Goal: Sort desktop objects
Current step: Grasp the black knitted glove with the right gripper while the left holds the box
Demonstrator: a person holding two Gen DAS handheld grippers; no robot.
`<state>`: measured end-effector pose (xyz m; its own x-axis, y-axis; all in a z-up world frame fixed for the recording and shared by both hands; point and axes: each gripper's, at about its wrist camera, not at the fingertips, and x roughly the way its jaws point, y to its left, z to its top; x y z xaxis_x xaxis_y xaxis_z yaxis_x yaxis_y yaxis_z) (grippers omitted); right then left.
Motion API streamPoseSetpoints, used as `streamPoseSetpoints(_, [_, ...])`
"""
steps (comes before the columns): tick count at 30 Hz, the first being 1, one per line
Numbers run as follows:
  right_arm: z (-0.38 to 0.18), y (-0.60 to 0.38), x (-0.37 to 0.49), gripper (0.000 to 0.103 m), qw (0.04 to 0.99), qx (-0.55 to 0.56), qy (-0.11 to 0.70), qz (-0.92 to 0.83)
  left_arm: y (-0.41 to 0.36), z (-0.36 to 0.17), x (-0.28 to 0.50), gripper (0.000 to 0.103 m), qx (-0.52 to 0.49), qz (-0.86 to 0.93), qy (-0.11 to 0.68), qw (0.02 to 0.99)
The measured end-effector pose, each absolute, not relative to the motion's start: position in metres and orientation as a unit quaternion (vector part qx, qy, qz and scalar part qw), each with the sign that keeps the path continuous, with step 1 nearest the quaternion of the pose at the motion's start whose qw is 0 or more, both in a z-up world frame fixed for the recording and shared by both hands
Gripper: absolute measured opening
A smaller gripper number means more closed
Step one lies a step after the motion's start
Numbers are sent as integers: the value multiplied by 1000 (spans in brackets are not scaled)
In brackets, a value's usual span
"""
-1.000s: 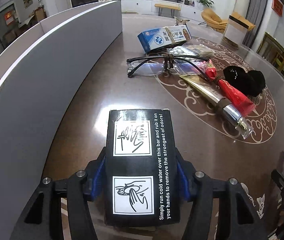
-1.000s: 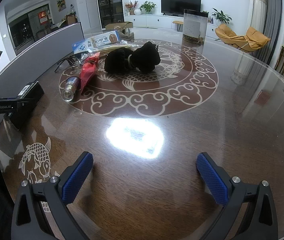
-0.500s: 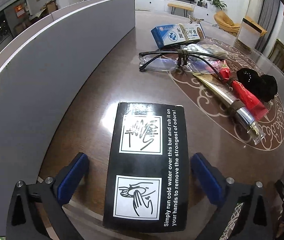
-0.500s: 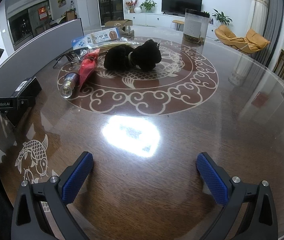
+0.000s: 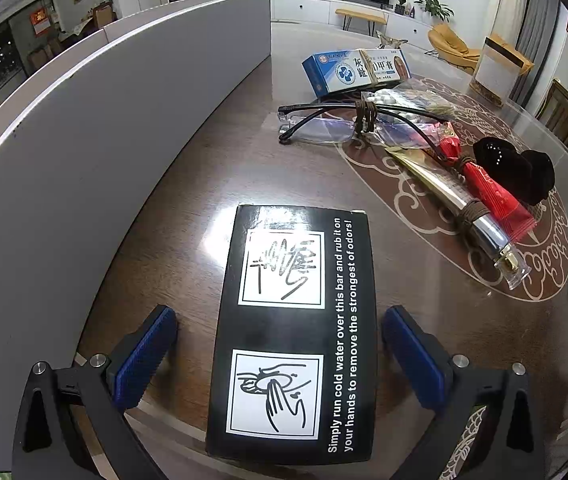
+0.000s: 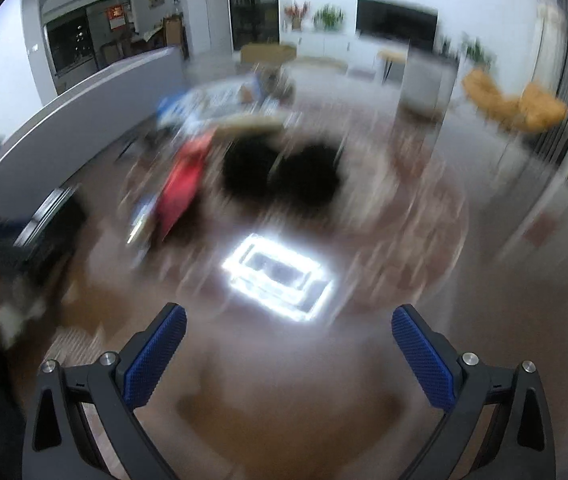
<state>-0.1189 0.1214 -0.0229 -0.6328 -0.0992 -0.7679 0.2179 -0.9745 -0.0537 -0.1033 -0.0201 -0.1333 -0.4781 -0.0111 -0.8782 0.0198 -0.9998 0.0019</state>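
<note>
Between spread left gripper (image 5: 278,356) jaws: black box (image 5: 296,328), untouched.

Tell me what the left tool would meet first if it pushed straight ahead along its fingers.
The left tool is open and straddles the black soap-bar box, so the box lies first in its path. Farther ahead are the eyeglasses, though depth there is uncertain.

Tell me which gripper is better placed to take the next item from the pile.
Right, probably. The right gripper is open, empty and faces the black pouch and red packet. The left gripper is open too, its jaws astride the black box.
</note>
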Motion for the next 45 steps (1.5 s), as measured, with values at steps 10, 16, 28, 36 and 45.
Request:
streamPoseSetpoints(10, [-14, 72, -224, 102, 252, 454, 313, -795, -23, -129, -104, 103, 506, -862, 6, 12])
streamPoseSetpoints(16, [-40, 64, -250, 74, 275, 520, 250, -769, -23, -131, -107, 103, 504, -864, 7, 12])
streamPoseSetpoints(28, [-42, 104, -127, 44, 175, 494, 57, -850, -6, -127, -108, 75, 471, -881, -13, -28])
streamPoseSetpoints(36, [-47, 121, -68, 48, 90, 436, 37, -895, 14, -122, -99, 65, 475, -872, -15, -120])
streamPoseSetpoints(45, [-51, 108, -91, 83, 99, 441, 55, -890, 11, -135, -113, 103, 500, -864, -33, -56])
